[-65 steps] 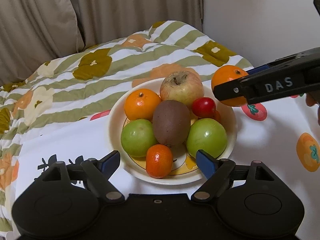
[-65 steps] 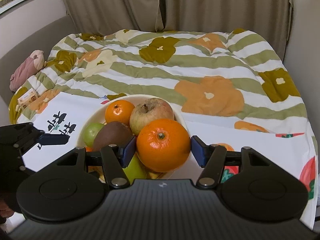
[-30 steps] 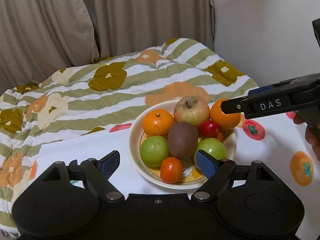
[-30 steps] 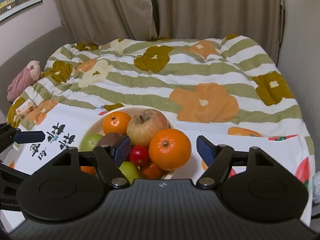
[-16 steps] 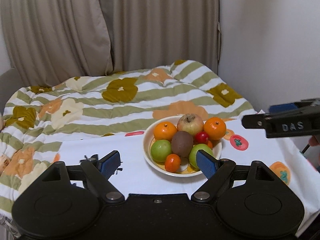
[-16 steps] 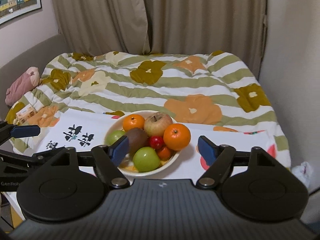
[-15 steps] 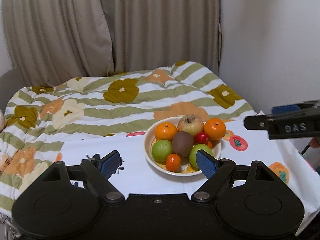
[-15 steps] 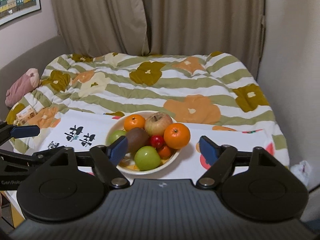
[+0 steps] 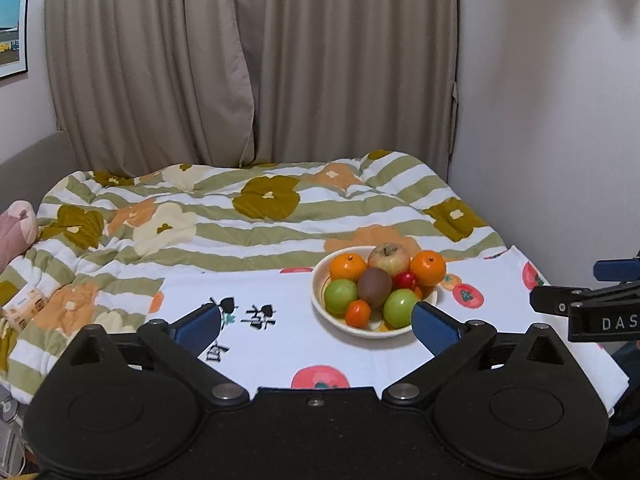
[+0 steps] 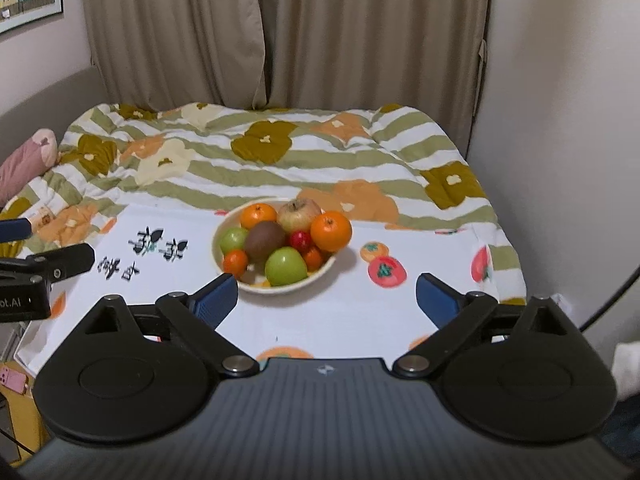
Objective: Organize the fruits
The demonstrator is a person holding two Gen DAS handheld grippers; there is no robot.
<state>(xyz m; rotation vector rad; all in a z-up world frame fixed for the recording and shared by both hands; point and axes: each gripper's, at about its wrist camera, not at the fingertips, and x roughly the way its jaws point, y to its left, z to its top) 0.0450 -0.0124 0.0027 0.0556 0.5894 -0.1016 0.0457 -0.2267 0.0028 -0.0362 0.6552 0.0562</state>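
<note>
A cream bowl (image 9: pixel 320 307) (image 10: pixel 318 276) sits on a white printed cloth. It holds a large orange (image 9: pixel 428 267) (image 10: pixel 331 231), a second orange (image 9: pixel 347 267), an apple (image 9: pixel 389 259), a brown kiwi (image 9: pixel 374 287) (image 10: pixel 264 241), two green apples (image 9: pixel 340 296) (image 9: pixel 400 307), a small tangerine (image 9: pixel 358 313) and a red fruit (image 9: pixel 405 279). My left gripper (image 9: pixel 316 324) is open and empty, held back in front of the bowl. My right gripper (image 10: pixel 326 298) is open and empty, also held back from the bowl.
The cloth (image 9: pixel 280 344) lies on a bed with a striped floral quilt (image 9: pixel 240 216). Curtains (image 9: pixel 248 60) hang behind, a wall stands at the right. A pink soft toy (image 10: pixel 24 156) lies at the left. The right gripper's side shows in the left wrist view (image 9: pixel 592 308).
The right gripper let go of the large orange in the bowl and opened. Both grippers have drawn back and up from the bowl, which now looks smaller.
</note>
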